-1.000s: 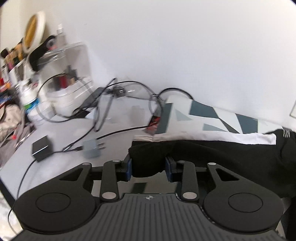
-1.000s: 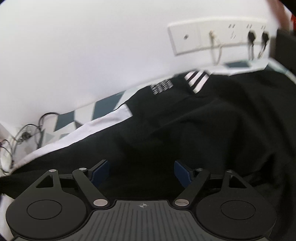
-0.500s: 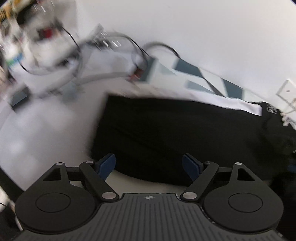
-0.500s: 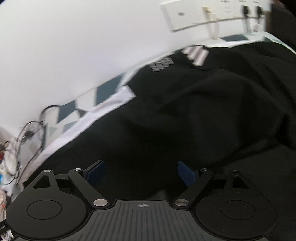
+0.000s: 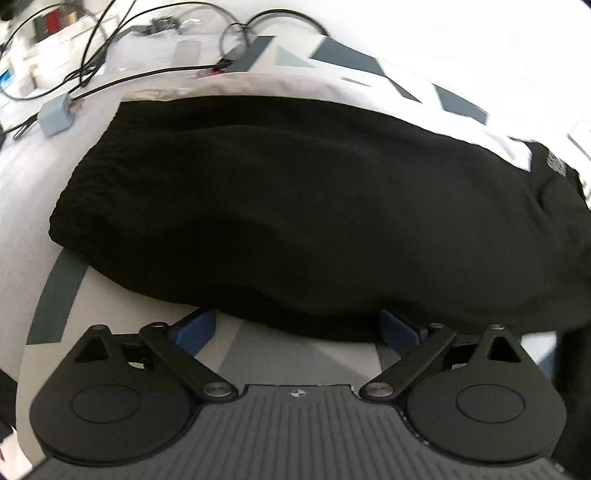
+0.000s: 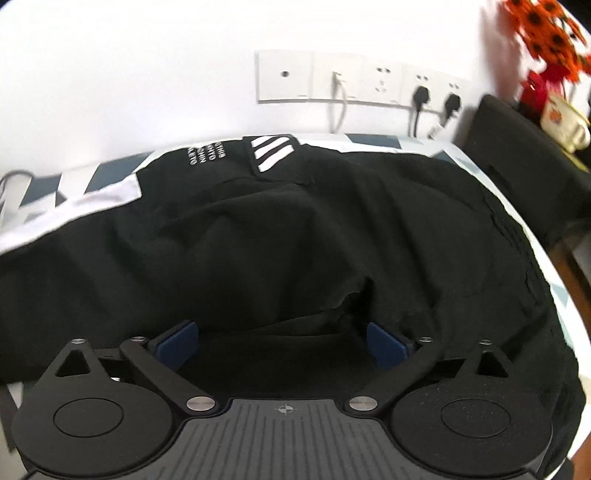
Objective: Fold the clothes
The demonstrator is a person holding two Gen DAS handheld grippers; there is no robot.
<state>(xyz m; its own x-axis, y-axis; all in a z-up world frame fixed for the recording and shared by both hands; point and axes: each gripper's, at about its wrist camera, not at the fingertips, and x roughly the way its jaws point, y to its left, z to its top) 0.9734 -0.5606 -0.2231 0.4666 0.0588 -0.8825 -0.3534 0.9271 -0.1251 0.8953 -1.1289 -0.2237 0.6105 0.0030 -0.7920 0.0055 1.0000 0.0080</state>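
Lying lengthwise left-to-right — black garment (image 5: 314,206)

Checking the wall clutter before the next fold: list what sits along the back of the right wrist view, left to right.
White text print → white stripes → white socket panel → white plugged cable → two black plugs → orange flowers.

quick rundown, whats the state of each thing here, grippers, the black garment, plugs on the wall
left gripper: open, jaws just widened, nothing clamped
right gripper: open, jaws just widened, over the cloth
black garment: lying on the table, folded over, wrinkled
wall sockets: two black plugs and a white cable plugged in
grey adapter: on the table, cables attached
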